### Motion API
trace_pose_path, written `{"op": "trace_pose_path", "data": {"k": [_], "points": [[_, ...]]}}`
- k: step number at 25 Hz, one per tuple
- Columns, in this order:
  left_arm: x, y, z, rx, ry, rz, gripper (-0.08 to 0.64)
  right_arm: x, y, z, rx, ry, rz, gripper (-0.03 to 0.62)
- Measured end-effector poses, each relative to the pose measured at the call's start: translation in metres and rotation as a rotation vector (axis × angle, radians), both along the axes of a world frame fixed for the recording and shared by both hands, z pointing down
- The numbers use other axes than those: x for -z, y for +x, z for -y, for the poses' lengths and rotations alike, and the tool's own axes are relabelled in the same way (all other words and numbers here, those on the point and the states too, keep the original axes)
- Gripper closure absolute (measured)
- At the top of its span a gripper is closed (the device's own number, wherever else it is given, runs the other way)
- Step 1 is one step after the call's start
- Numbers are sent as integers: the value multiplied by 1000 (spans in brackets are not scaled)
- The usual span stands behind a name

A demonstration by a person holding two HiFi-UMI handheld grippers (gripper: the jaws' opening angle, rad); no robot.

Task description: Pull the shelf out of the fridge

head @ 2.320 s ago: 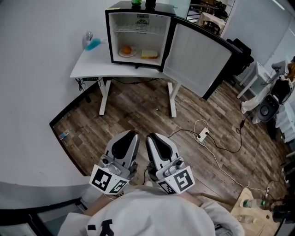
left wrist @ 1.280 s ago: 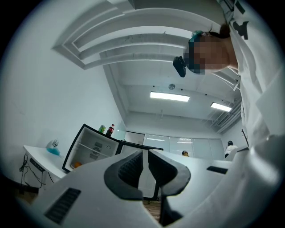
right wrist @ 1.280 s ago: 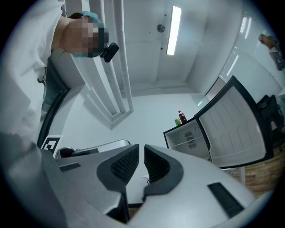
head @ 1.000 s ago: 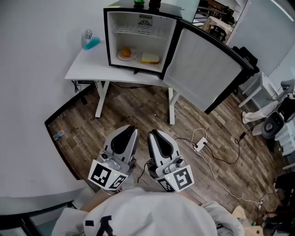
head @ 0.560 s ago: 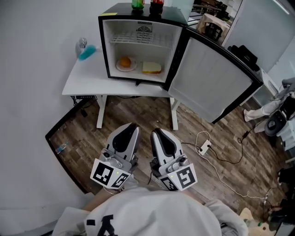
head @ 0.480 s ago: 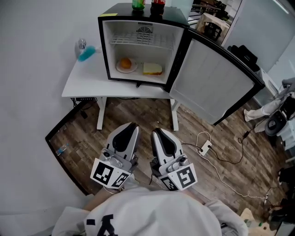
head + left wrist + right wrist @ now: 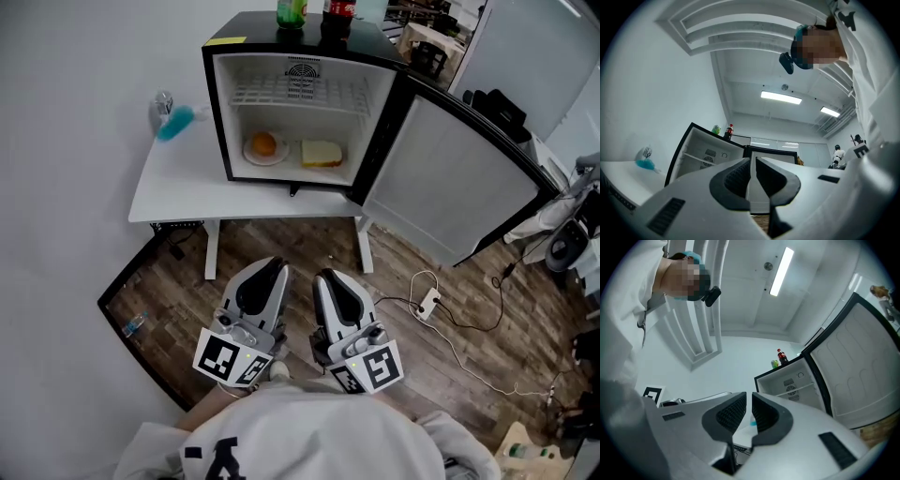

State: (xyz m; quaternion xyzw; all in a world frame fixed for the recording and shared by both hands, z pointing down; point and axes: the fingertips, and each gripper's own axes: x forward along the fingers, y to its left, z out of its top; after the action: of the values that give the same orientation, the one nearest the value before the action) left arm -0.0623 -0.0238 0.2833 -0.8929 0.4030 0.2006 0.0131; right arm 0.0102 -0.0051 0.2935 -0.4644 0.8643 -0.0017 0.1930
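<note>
The mini fridge (image 7: pixel 258 26) stands on a white table (image 7: pixel 178 187) at the far side of the room. Its door (image 7: pixel 459 178) is swung fully open to the right. Inside, on the compartment floor, a plate (image 7: pixel 251 155) carries one orange fruit (image 7: pixel 265 143). A pale square sandwich (image 7: pixel 322 153) lies just to the right of the plate. On the fridge top stand a green bottle (image 7: pixel 292 11) and a cola bottle (image 7: pixel 337 14). A clear glass vessel with blue liquid (image 7: pixel 171 120) sits on the table to the left of the fridge.

The shelf (image 7: pixel 300 95) is a white wire rack. It is seated level in the upper part of the compartment, spans it from wall to wall, and carries nothing.

The person stands on the wood floor (image 7: pixel 281 230), well apart from the table. The left gripper (image 7: pixel 265 272) and the right gripper (image 7: pixel 333 279) are held side by side, close to the body. Both point toward the fridge and tilt slightly upward. In the left gripper view the jaws of that gripper (image 7: pixel 753 161) are closed together with nothing between them. In the right gripper view the jaws of that gripper (image 7: pixel 749 399) are likewise closed and empty. Neither gripper touches the fridge or the shelf.
</note>
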Motion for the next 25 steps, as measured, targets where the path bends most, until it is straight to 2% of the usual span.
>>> {"op": "trace_pose_path", "data": {"k": [3,14,19,25], "points": [[-7,-1,8,-17,-29,-23,517,-6,5,6,-26,0,-16,535],[-5,-8,10,-30,-17,-28,517,-4,-13,17,13,11,-31,535],[-8,-15,10,-42,-17,-14,517,-5,-24,16,4,20,-20,535],[-17,-15,19,-60,-40,-32,517,-11,-21,18,-19,16,-15,535]]}}
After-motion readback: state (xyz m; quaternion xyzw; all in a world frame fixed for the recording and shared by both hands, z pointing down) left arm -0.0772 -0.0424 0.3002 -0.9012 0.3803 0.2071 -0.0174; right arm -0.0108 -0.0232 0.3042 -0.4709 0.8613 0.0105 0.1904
